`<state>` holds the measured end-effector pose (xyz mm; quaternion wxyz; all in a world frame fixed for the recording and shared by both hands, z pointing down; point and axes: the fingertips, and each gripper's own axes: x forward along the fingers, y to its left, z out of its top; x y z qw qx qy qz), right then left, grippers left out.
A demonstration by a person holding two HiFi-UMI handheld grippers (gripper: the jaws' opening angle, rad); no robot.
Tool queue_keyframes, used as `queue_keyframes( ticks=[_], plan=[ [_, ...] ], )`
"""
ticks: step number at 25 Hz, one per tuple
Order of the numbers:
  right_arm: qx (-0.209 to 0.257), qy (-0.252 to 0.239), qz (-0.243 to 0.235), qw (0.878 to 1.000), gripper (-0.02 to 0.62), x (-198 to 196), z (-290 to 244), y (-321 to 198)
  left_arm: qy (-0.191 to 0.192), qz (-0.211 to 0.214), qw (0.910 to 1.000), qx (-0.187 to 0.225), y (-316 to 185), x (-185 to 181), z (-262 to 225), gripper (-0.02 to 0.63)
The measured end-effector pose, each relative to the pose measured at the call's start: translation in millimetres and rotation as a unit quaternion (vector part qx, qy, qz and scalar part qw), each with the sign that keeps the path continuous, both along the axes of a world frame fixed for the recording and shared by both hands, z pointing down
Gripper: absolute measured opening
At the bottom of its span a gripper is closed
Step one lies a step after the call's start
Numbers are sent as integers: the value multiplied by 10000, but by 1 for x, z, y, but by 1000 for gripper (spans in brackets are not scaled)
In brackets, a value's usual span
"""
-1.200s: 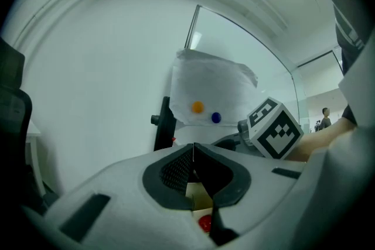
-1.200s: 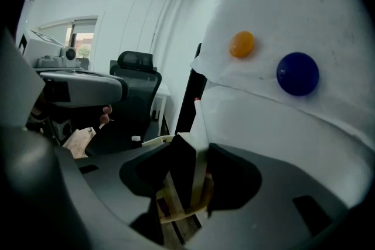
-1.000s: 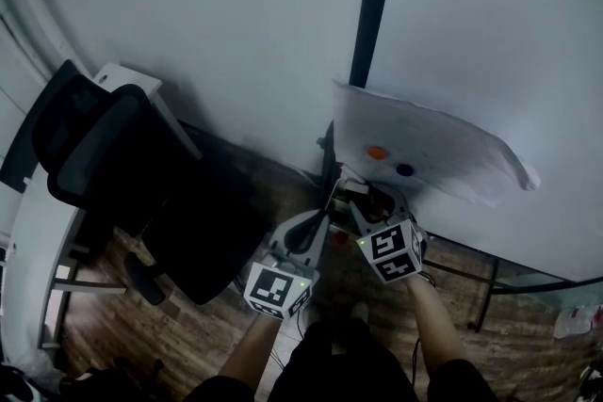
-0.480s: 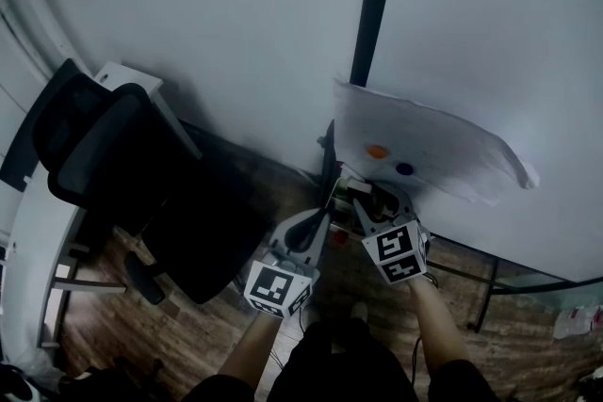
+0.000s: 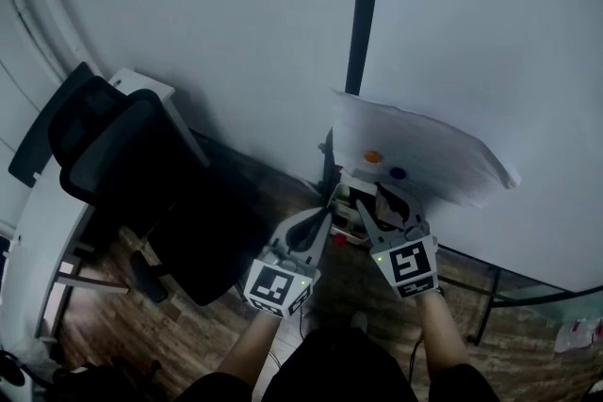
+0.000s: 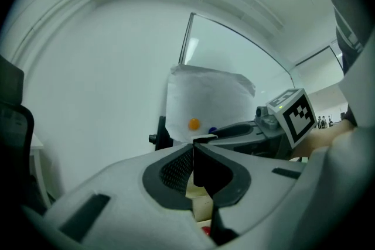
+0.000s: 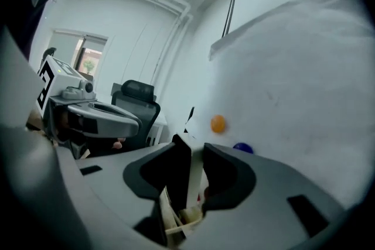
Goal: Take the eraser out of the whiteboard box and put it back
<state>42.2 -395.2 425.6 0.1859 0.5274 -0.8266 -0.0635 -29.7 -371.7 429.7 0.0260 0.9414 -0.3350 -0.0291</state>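
The whiteboard box (image 5: 347,195) hangs by the dark pole under the whiteboard. My right gripper (image 5: 379,200) is just above it, below the paper sheet. Its jaws have just been closing, and a pale flat slab, the eraser (image 7: 195,178), stands upright between the pads of the right gripper (image 7: 196,146). My left gripper (image 5: 308,231) waits to the left of the box. In the left gripper view the left gripper (image 6: 193,148) has its tips together with nothing between them. Beige contents of the box (image 6: 199,203) show beneath them.
A white paper sheet (image 5: 424,151) is pinned to the whiteboard by an orange magnet (image 5: 374,156) and a blue magnet (image 5: 398,173), right above the box. A black office chair (image 5: 122,155) and a white desk (image 5: 38,231) stand at the left on the wood floor.
My right gripper has lifted and drawn back from the box toward me, with the pale slab between its jaws. The left gripper has hardly moved.
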Motion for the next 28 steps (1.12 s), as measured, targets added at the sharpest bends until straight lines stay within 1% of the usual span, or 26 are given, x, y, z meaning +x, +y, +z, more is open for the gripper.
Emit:
queue_keyframes(
  ticks=[4, 9, 12, 16, 19, 22, 25, 28],
  plan=[
    [468, -320, -93, 9983, 138, 3, -36, 17, 22, -106, 9997, 211, 9, -1, -20, 6],
    [1190, -639, -177, 9907, 138, 12, -81, 41, 42, -249, 9984, 506, 25, -2, -46, 6],
    [1447, -781, -193, 9862, 138, 18, -100, 53, 59, -339, 9965, 760, 34, -4, -67, 6],
    [1724, -958, -265, 9800, 138, 23, -126, 70, 128, -466, 9921, 1154, 49, -8, -107, 6],
    [2055, -1130, -415, 9712, 138, 25, -148, 84, 167, -557, 9883, 1410, 60, -11, -131, 6],
    [2117, -1156, -412, 9696, 138, 29, -158, 96, 183, -606, 9858, 1555, 73, -12, -147, 6],
    [2252, -1218, -487, 9654, 138, 28, -168, 105, 213, -695, 9842, 1617, 80, -13, -154, 6],
    [2244, -1265, -514, 9649, 138, 29, -168, 111, 62, -799, 9841, 1586, 85, -12, -151, 5]
  ],
)
